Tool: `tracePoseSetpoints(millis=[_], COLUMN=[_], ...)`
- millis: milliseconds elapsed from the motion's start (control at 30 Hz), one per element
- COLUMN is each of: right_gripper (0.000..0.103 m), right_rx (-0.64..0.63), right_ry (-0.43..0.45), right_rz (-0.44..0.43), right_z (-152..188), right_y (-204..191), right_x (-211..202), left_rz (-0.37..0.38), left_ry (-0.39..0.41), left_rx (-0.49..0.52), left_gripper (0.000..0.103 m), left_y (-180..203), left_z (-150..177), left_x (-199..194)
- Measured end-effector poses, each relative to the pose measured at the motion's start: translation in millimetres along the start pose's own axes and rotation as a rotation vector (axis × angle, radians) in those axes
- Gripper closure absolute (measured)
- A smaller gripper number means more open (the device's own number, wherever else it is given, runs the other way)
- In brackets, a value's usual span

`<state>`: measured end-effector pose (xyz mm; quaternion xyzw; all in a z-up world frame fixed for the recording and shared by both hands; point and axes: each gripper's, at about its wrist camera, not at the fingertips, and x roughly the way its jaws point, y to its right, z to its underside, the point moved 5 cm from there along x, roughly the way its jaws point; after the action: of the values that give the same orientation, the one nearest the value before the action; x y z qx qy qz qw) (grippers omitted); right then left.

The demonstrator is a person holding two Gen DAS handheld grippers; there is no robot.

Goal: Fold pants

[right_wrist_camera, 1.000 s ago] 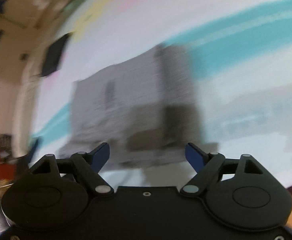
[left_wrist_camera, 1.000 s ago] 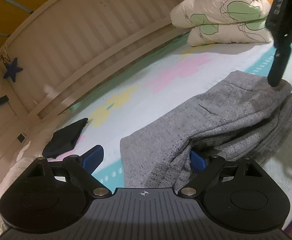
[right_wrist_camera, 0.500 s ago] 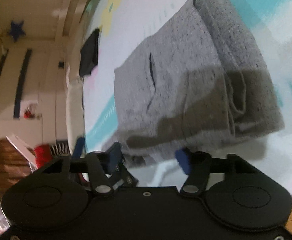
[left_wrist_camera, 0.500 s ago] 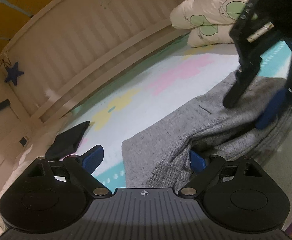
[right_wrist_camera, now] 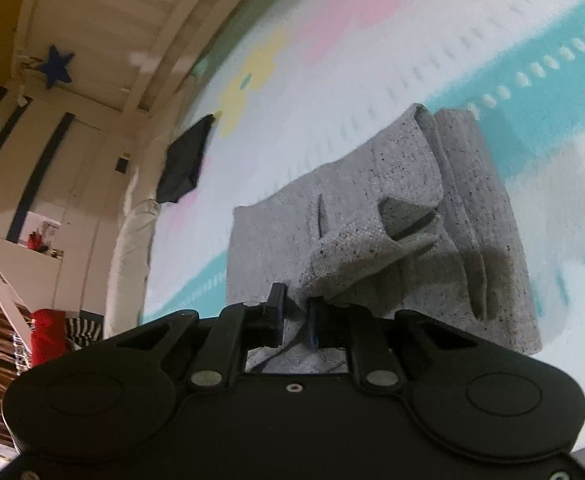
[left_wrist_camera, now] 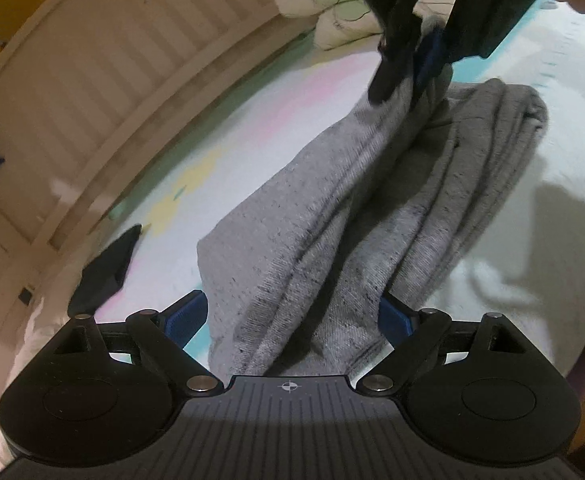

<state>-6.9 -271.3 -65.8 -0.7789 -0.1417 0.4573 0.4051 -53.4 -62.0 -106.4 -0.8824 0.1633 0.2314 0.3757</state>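
The grey pants lie partly folded on the pastel bed sheet. My left gripper is open, its blue pads wide apart, with the near edge of the pants lying between them. My right gripper is shut on a fold of the grey pants and lifts it off the pile. In the left wrist view the right gripper shows at the top, pinching the far edge of the cloth and pulling it up.
A dark folded garment lies near the bed rail. Patterned pillows are stacked at the far end. A red object and shelves stand beyond the mattress edge.
My right gripper has come down onto the far edge of the pants, shut on it and lifted it. My left gripper stays open at the near edge.
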Motion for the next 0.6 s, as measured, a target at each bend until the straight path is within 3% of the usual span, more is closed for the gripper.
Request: tracePoseSetpoints(millis=[100, 233, 333, 433, 600], right_gripper=[0.082, 0.078, 0.074, 0.074, 0.074], right_rx=[-0.010, 0.004, 0.013, -0.004, -0.020], right_ry=[-0.038, -0.104, -0.132, -0.136, -0.140], right_rz=[0.062, 0.130, 0.159, 0.174, 0.194], right_z=[2.2, 9.5, 14.5, 16.2, 18.0], right_y=[2.9, 13.6, 20.7, 21.0, 17.3], right_x=[4.5, 9.1, 11.2, 9.7, 14.2], left_rz=[0.024, 0.141, 0.207, 0.249, 0.279], left_ry=[0.011, 0.088, 0.157, 0.091, -0.121], left_rx=[0.015, -0.014, -0.125, -0.321, -0.709], left_gripper=[0.014, 0.014, 0.014, 0.014, 0.014], left_y=[-1.2, -5.2, -20.5, -43.7, -87.2], left_z=[2.1, 0.5, -7.2, -7.9, 19.8], left_x=[-10.5, -36.9, -47.6, -25.8, 27.1])
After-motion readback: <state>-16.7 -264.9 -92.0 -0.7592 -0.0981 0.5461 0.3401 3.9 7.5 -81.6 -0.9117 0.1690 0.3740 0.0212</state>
